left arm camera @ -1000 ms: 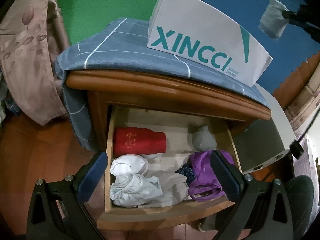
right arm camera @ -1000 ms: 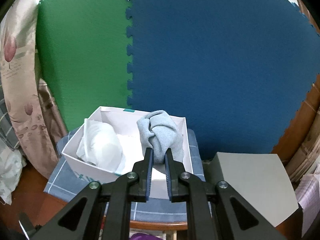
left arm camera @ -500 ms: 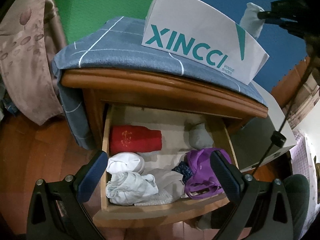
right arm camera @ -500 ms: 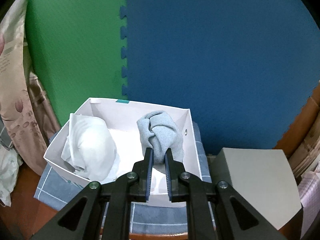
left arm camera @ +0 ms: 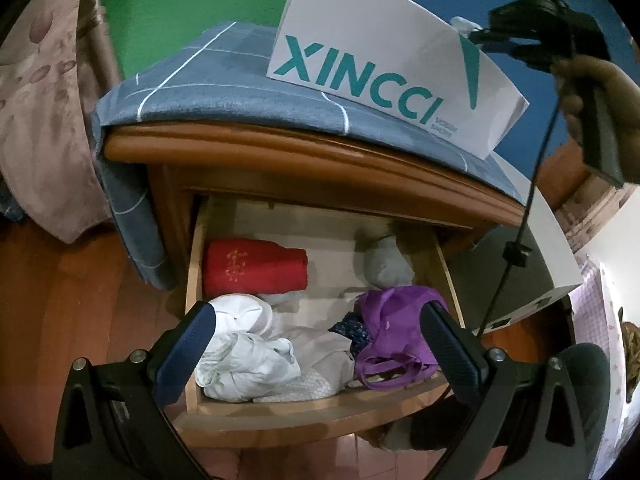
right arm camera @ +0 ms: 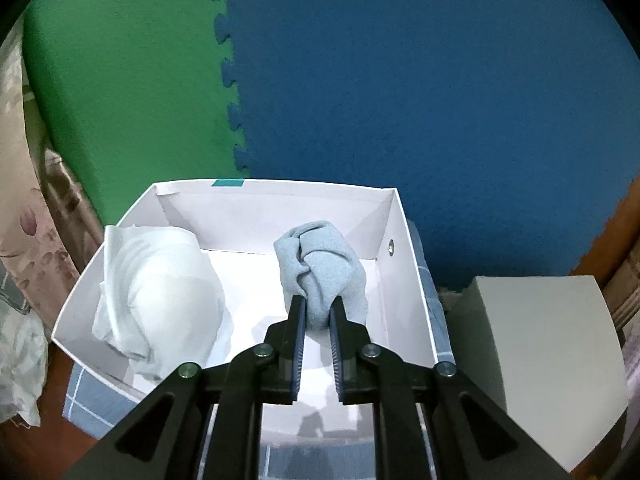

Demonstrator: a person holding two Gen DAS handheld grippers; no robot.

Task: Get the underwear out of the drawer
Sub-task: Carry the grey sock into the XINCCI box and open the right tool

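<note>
My right gripper (right arm camera: 318, 306) is shut on a rolled light-blue underwear (right arm camera: 322, 268), holding it inside the white XINCCI box (right arm camera: 408, 276) on the nightstand. A white bundle (right arm camera: 160, 288) lies in the box's left half. In the left wrist view the open wooden drawer (left arm camera: 304, 404) holds a red roll (left arm camera: 256, 266), white garments (left arm camera: 248, 356), a grey bundle (left arm camera: 386, 266) and a purple piece (left arm camera: 396, 328). My left gripper (left arm camera: 320, 344) hangs open above the drawer front, touching nothing. The right gripper (left arm camera: 472, 34) shows behind the box (left arm camera: 384, 80), held by a hand (left arm camera: 600, 92).
A blue checked cloth (left arm camera: 208, 88) covers the nightstand top (left arm camera: 312, 152). A pale grey box (right arm camera: 540, 360) stands to the right of the nightstand. Green and blue foam mats (right arm camera: 360, 80) line the wall. Floral fabric (left arm camera: 36, 120) hangs at the left. A cable (left arm camera: 520, 248) dangles near the drawer's right side.
The right gripper has come closer and lower with the light-blue underwear, from above the box down into it. The left gripper has stayed over the drawer.
</note>
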